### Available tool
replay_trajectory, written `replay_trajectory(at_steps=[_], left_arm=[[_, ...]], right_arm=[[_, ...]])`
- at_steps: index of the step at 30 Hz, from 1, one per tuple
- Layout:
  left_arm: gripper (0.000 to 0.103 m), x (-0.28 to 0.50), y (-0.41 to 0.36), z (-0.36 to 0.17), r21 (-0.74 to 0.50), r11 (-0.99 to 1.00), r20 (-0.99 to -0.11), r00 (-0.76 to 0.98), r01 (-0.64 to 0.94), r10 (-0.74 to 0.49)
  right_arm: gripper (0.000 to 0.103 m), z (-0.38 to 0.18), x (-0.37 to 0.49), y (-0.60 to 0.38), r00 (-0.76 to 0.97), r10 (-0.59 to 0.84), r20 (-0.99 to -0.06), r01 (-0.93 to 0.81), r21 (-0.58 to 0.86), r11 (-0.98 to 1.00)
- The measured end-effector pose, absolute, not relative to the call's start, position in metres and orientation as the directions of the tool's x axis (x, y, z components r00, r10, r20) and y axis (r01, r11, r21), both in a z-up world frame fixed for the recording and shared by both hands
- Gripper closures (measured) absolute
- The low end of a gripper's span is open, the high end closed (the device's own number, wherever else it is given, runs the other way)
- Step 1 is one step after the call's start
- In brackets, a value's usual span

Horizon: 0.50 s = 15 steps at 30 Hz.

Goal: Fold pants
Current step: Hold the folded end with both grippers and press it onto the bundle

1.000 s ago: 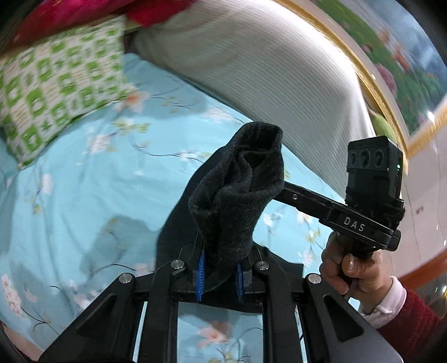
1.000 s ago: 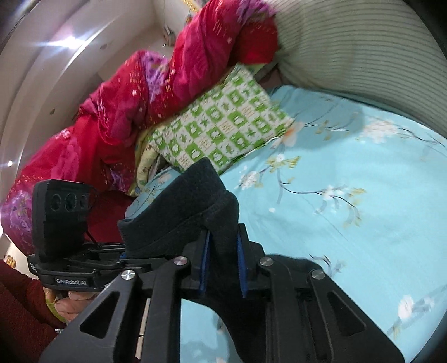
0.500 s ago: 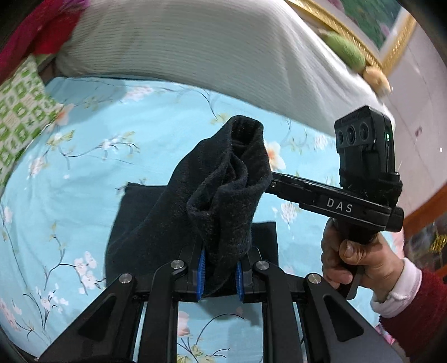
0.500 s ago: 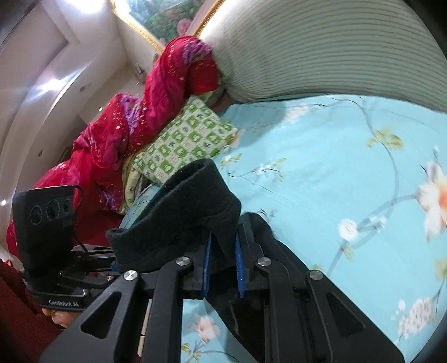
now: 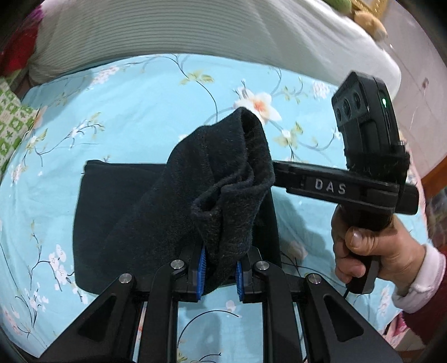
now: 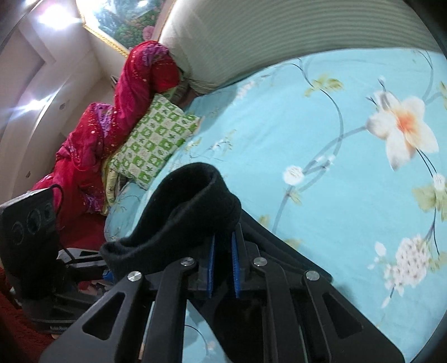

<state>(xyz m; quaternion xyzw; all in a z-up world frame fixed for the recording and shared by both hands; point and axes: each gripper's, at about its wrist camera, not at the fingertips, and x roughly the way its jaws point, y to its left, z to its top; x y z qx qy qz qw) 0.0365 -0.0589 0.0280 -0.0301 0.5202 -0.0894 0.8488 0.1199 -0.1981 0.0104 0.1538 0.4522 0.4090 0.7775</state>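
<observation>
Black pants (image 5: 123, 223) lie partly flat on the light blue floral bed sheet (image 5: 139, 111). My left gripper (image 5: 219, 270) is shut on a bunched end of the pants, which stands up between its blue pads. My right gripper (image 6: 222, 265) is shut on another thick folded edge of the pants (image 6: 190, 212). The right gripper's body (image 5: 363, 167) and the hand holding it show at the right of the left wrist view. The left gripper's body (image 6: 30, 237) shows at the lower left of the right wrist view.
A striped pale bolster (image 5: 195, 30) runs along the far side of the bed. A green-and-white checked pillow (image 6: 153, 142) and a red quilt (image 6: 106, 131) sit at the head. A framed picture (image 6: 120, 22) hangs on the wall.
Both grippers have carried the held pants ends forward and tilted down toward the bed. More of the flat part of the pants now shows on the sheet beneath them.
</observation>
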Motion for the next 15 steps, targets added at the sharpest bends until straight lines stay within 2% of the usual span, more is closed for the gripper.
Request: replay_trajectory(at_steps=[3,15], left_arm=[[0.086,0.039,-0.07,0.018,-0.118,0.983,-0.888,0.429,0.14,-0.168],[0.08,0.033,-0.087,0.002,-0.079,0.974,-0.906,0.391,0.215,-0.16]], right_arm=[[0.097,0.002,0.12,-0.207,0.261,0.77,-0.582,-0.471,0.62,0.628],[0.097,-0.005,0.102,-0.236,0.305,0.741,-0.599,-0.366,0.644,0.672]])
